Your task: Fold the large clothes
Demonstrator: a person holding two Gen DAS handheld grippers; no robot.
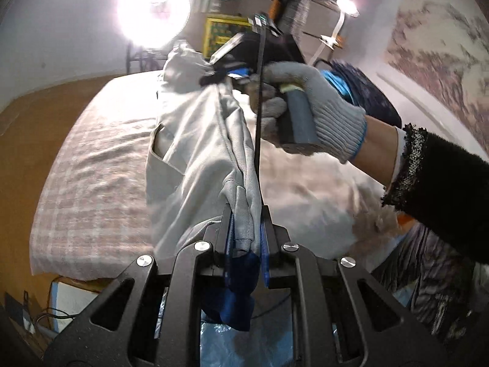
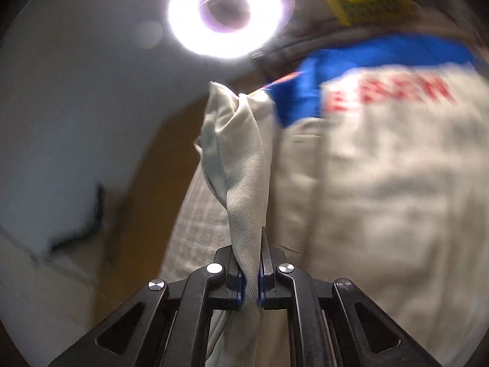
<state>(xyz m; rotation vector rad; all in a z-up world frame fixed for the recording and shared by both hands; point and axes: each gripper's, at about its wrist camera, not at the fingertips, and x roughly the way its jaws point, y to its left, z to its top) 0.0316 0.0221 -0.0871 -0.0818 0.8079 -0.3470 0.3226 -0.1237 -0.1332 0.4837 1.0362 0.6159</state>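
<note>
The left tongs [image 1: 246, 235] are pinching a bunched fold of a pale grey work jacket [image 1: 195, 140], with a blue part of the garment caught low between the jaws. From there the jacket stretches away in a long band toward the right tongs [image 1: 214, 75], so its long axis runs from the near edge of the bed [image 1: 91, 153] toward the far end, lifted above the checked bedcover rather than lying flat. A chest pocket shows on the side of the garment that faces left in the left wrist view. A gloved hand [image 1: 308, 107] with a dark, lace-trimmed sleeve [image 1: 443, 189] grips the handle of the right tool.

In the right wrist view, the right tongs [image 2: 251, 270] are pressed together on a twisted strip of the same pale cloth, which rises upright from the jaws. Beside it, to the right, hangs the jacket's broad panel [image 2: 382, 183], blurred, with a blue band and red lettering near its top. A ring lamp [image 2: 226, 12] glares above.
</note>
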